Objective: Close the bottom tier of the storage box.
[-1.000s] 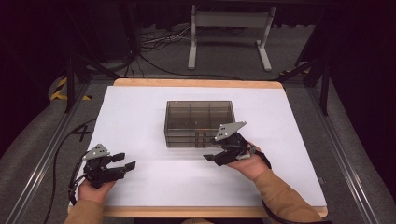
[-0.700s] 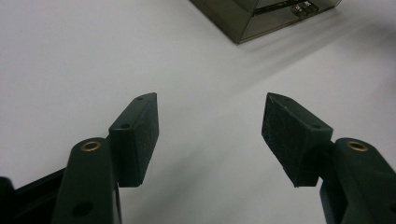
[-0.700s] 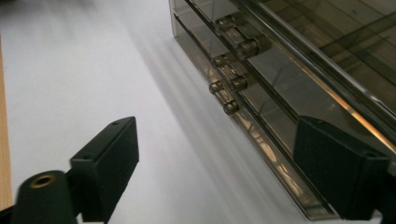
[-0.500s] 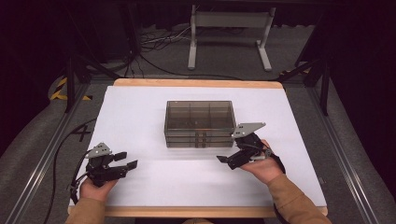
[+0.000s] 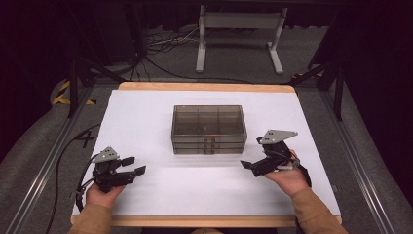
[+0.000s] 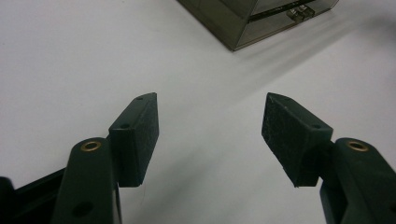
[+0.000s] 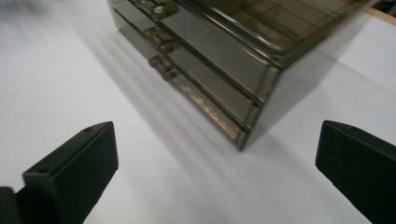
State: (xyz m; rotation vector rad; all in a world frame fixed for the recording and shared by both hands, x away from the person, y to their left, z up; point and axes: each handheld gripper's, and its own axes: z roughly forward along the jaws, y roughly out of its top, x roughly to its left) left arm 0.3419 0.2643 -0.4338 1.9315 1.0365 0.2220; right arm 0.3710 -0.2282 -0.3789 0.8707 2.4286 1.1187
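A: From the high view, what is sitting on the worktop (image 5: 146,117)?

B: A smoky translucent drawer box (image 5: 208,129) is sitting at the centre. The left tool (image 5: 132,165) is hovering at about eight o'clock from it, well apart, jaws spread wide. The right tool (image 5: 253,161) is hanging at four o'clock, near the box's corner, also spread wide.

A: And the left gripper view?

B: The left tool (image 6: 209,135) is gaping over bare white surface, with the box corner (image 6: 261,21) lying off at one o'clock.

A: The right gripper view?

B: The right tool (image 7: 217,158) is standing wide open, holding nothing, the three stacked drawers (image 7: 210,79) showing at twelve o'clock.
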